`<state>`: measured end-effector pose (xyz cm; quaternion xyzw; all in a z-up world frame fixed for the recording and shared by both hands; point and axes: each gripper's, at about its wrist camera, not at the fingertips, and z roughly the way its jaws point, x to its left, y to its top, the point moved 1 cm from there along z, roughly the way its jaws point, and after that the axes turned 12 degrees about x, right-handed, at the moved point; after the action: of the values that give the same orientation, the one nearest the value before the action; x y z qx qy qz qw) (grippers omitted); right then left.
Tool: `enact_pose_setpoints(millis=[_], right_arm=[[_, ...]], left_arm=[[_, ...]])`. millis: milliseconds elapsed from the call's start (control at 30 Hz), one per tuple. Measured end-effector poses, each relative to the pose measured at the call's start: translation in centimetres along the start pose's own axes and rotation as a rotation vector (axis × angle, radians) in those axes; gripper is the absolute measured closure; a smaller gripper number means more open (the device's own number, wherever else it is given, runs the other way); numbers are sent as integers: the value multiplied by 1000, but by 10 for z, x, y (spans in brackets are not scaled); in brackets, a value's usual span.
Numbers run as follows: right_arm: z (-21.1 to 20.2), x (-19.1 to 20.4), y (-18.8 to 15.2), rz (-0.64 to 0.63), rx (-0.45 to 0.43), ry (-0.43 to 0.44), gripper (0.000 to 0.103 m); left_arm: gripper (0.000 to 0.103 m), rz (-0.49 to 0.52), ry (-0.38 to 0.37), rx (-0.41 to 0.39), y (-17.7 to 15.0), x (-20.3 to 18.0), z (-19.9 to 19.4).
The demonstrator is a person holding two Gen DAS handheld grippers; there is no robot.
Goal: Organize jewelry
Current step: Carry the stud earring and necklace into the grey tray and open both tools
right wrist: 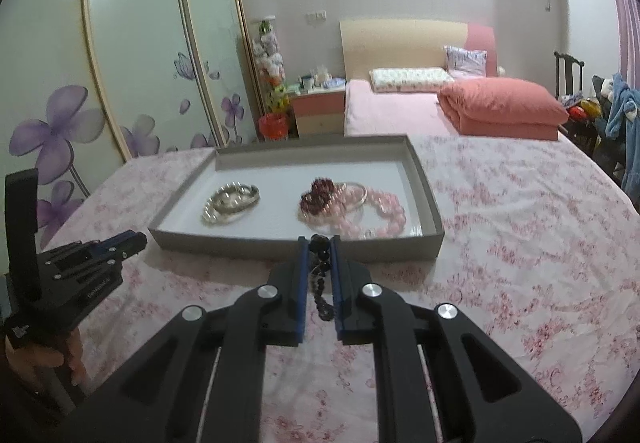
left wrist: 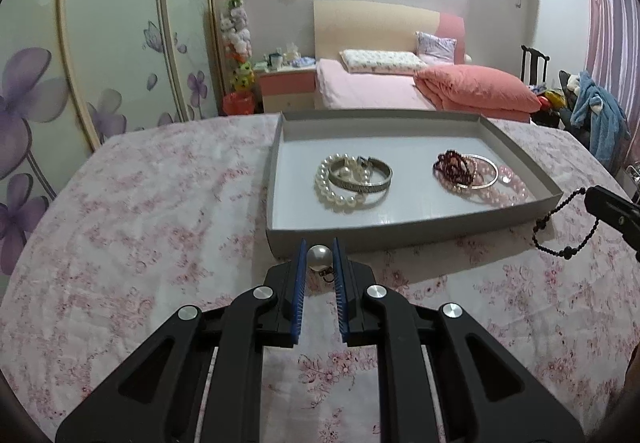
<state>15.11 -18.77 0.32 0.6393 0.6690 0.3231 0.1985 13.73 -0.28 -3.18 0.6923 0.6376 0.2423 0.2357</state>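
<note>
Left wrist view: left gripper nearly closed, blue pads clamped on a big pearl earring, held just in front of the grey tray's near wall, above the pink floral cloth. Small metal fitting hangs under the pearl. Inside the tray, left group: white pearl bracelet with a silver bangle lying over it. Right group in the tray: dark red bead bracelet, thin gold bangle, pink bead bracelet, all overlapping. Right gripper shows at the right of the tray, outside it, with a dark bead string dangling from its tip. Right wrist view: right gripper nearly closed too, pinching the dark bead string, which hangs down between the fingers, just in front of the tray's near wall. Left gripper sits left of the tray, a hand on its handle. Bed with a folded pink quilt lies behind the tray.
</note>
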Motion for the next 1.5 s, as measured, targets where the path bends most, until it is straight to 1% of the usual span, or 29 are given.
enact_pose_setpoints(millis=[233, 600, 733, 1133, 1333, 1500], right_arm=[[-19, 10, 5, -15, -94, -11, 92], [-37, 22, 19, -26, -220, -34, 92], [-37, 22, 25, -22, -235, -31, 92], [-29, 28, 42, -31, -264, -41, 92], [-13, 25, 55, -24, -255, -51, 92], [6, 19, 67, -6, -235, -54, 92]], left_arm=[[89, -1, 9, -78, 4, -4, -21], [89, 18, -12, -171, 13, -17, -41], [89, 28, -10, -197, 16, -20, -45], [89, 16, -8, -224, 33, -23, -40], [89, 8, -12, -223, 44, -22, -30], [89, 1, -27, -200, 54, -25, -14]])
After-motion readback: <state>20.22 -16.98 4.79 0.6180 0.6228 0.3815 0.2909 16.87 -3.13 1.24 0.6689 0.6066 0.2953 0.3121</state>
